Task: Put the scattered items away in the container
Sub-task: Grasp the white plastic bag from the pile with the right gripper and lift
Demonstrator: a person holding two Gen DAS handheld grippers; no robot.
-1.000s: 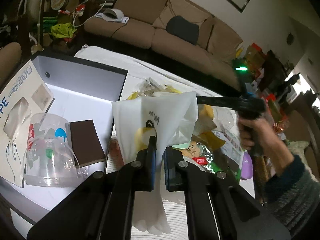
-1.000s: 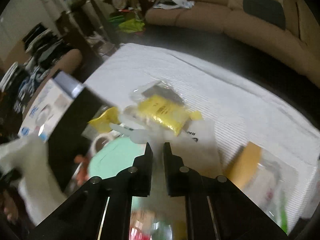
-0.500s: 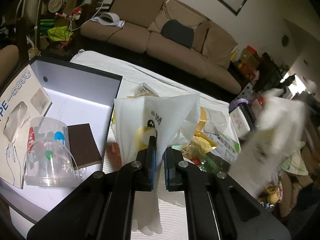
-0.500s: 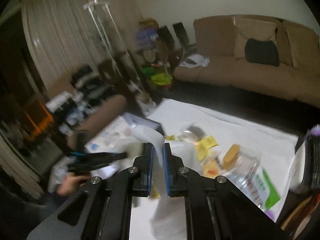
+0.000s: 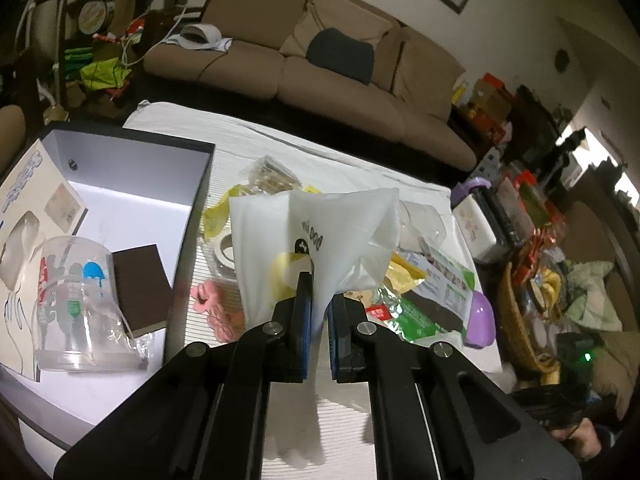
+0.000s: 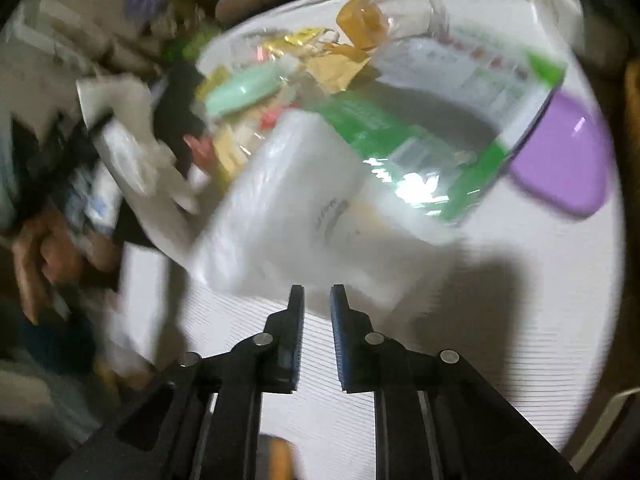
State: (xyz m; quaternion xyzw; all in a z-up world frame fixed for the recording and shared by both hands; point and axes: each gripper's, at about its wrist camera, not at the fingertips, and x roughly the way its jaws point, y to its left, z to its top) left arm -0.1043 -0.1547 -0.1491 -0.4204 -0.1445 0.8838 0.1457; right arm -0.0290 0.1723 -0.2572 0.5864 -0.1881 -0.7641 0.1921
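Observation:
My left gripper [image 5: 319, 285] is shut on a white plastic bag [image 5: 320, 236] and holds it up above the pile of items. The open white container box [image 5: 132, 196] lies to its left, with a clear printed cup [image 5: 72, 304] and a brown pad [image 5: 138, 284] inside. My right gripper [image 6: 317, 295] shows a narrow gap between its fingers with nothing between them. A white plastic bag [image 6: 288, 204] lies just beyond its tips on the white table [image 6: 480, 320]. The right view is blurred.
Scattered on the table: a tape roll [image 5: 224, 248], a pink flower-shaped item [image 5: 212, 308], a green and white packet [image 5: 432, 296], yellow wrappers [image 5: 216, 212], a purple lid [image 5: 480, 312]. A brown sofa [image 5: 304, 60] stands behind. Clutter and a wicker basket [image 5: 520, 320] stand right of the table.
The right gripper swung up and away, then down over the table's front, and the white bag it held now lies beyond its tips. The left gripper has kept its bag, nearly still.

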